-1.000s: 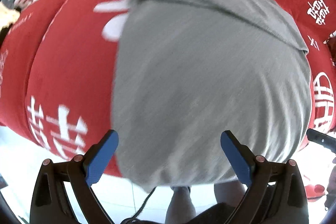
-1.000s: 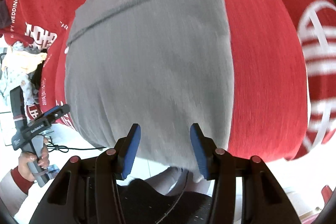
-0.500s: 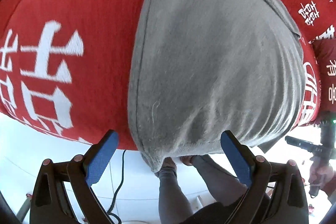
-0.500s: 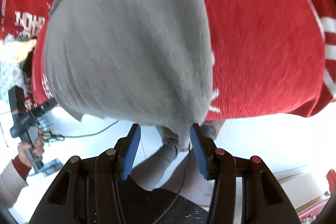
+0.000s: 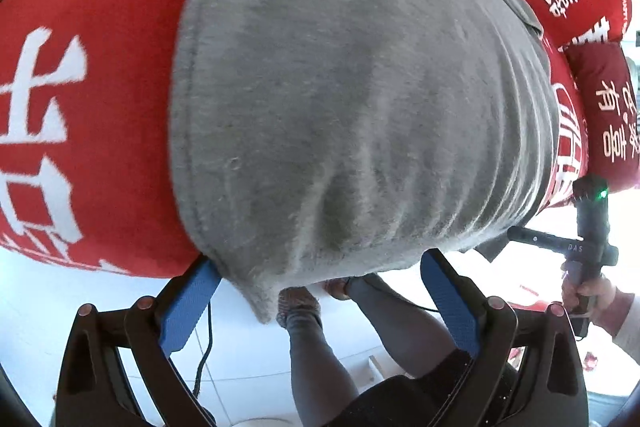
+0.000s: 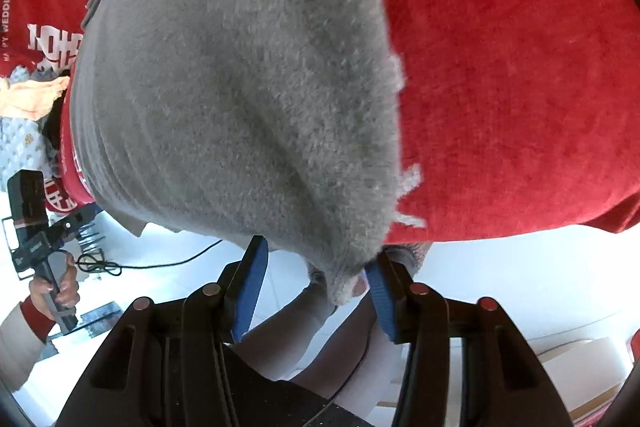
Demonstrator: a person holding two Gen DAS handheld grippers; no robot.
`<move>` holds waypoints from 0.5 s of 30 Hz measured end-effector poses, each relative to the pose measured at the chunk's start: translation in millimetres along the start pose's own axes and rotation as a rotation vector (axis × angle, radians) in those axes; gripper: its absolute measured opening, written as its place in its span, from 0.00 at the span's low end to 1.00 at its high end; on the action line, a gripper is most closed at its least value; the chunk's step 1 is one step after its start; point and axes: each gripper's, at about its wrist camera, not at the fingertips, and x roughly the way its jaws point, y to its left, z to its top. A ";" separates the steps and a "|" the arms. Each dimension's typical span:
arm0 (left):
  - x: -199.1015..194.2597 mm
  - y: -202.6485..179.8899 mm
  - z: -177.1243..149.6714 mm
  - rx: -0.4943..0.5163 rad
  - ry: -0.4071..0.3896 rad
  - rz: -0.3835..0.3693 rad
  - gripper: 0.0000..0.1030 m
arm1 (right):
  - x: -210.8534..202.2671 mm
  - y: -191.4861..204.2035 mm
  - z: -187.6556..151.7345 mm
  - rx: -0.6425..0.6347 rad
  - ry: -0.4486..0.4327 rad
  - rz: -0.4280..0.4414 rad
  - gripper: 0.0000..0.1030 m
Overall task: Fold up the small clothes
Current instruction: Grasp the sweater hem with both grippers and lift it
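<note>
Overhanging the bench's near edge, grey garment (image 5: 352, 99): both grippers, left (image 5: 320, 303) and right (image 6: 316, 291), fingers open around its corners; next, pinch and fold.

Black hand-held gripper (image 5: 318, 277) frame, blue ribbed pads (image 5: 188, 303) (copper-coloured screws).

One grey garment (image 5: 352, 99), one red printed cloth (image 5: 92, 87), two grippers, left (image 5: 320, 291) and right (image 6: 316, 275); two legs lower centre.

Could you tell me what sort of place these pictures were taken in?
Probably a home room: a grey garment lies on a table draped in a red cloth with white wedding lettering, above a white tiled floor.
</note>
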 end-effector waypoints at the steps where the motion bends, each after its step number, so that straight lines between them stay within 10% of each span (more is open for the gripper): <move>1: -0.9 -0.5 -0.2 -0.010 -0.001 -0.026 0.96 | 0.3 1.1 -1.7 -0.008 0.004 0.012 0.53; 5: -7.8 -17.3 5.2 -0.005 -0.023 -0.128 0.96 | -8.6 15.4 -2.8 -0.043 -0.018 0.117 0.53; 13: 2.5 -35.6 7.8 0.051 0.013 -0.054 0.94 | 1.3 8.5 0.6 -0.031 0.007 0.106 0.53; 15: 11.0 -35.2 2.3 0.056 0.043 -0.050 0.80 | 9.3 12.8 -1.3 -0.017 0.008 0.104 0.53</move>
